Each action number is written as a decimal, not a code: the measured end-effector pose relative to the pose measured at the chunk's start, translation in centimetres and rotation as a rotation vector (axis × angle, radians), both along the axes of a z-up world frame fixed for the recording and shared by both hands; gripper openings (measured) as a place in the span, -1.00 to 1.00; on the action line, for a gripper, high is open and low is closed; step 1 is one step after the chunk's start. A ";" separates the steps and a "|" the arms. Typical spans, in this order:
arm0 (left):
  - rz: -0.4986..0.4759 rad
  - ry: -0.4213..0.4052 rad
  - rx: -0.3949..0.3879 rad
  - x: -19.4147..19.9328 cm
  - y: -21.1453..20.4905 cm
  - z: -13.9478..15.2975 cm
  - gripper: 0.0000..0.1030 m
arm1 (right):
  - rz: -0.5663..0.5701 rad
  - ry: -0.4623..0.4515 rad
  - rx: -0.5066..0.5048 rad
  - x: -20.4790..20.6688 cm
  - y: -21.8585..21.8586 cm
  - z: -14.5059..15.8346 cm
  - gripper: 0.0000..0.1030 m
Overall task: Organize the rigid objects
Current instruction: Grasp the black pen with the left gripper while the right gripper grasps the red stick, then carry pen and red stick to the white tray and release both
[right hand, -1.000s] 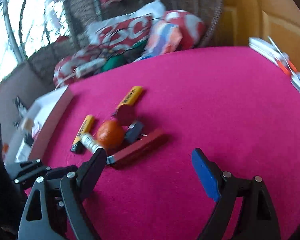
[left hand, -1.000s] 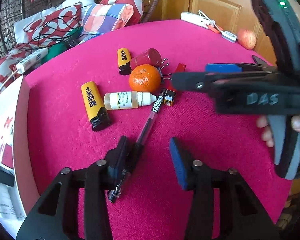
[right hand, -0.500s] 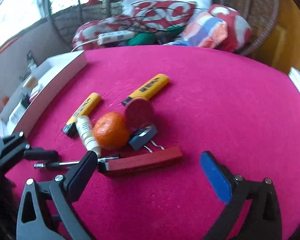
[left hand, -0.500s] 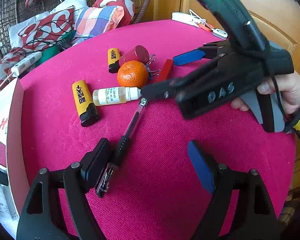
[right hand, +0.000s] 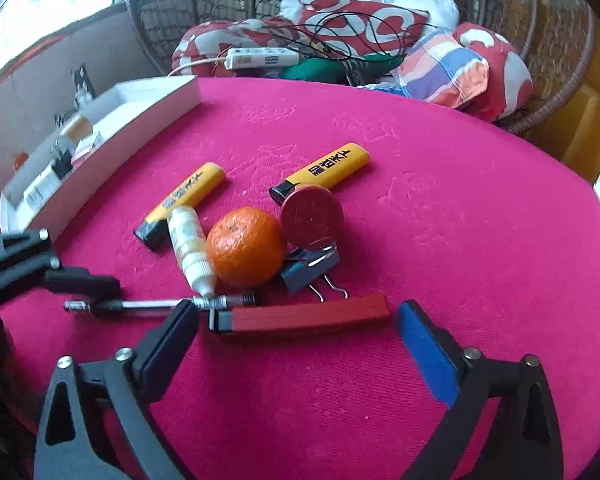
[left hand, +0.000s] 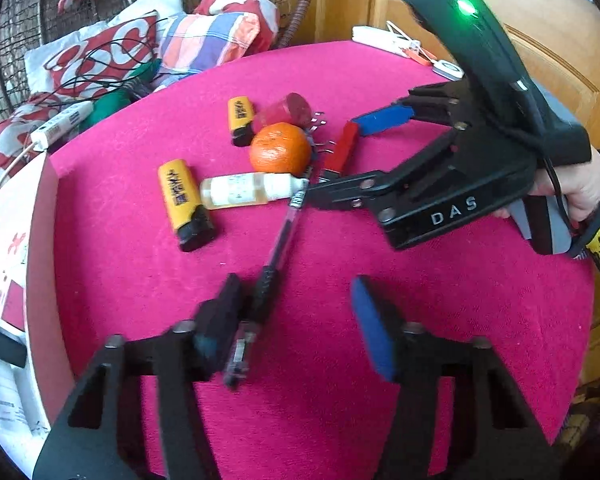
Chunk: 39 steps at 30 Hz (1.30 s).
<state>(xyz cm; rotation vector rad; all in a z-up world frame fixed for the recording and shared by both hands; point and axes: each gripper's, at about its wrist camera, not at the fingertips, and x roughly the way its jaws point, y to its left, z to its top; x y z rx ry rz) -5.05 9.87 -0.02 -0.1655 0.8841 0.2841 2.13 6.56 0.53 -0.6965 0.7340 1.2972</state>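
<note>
Right gripper: jaws wide, straddling the red bar lengthwise, holding nothing. Left gripper: jaws wide, with the pen just beside its left finger. The bar lies near the orange, binder clip and 2 lighters.

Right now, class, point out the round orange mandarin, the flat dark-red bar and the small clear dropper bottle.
Round orange mandarin (right hand: 246,251): right wrist view, middle of peel.
Flat dark-red bar (right hand: 306,315): right wrist view, long side face.
Small clear dropper bottle (left hand: 236,189): left wrist view, white label.
</note>
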 end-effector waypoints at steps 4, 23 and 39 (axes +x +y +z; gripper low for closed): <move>-0.010 0.001 0.001 -0.1 0.1 0.1 -0.66 | 0.018 -0.014 0.007 -0.2 -0.3 0.2 0.57; 0.041 -0.261 0.112 -4.5 -1.9 6.6 -0.83 | -0.181 -0.051 0.389 -1.6 -7.9 9.2 0.57; 0.289 -0.492 0.214 -14.2 2.4 15.0 -0.83 | -0.085 -0.096 0.604 -6.5 -8.2 16.2 0.57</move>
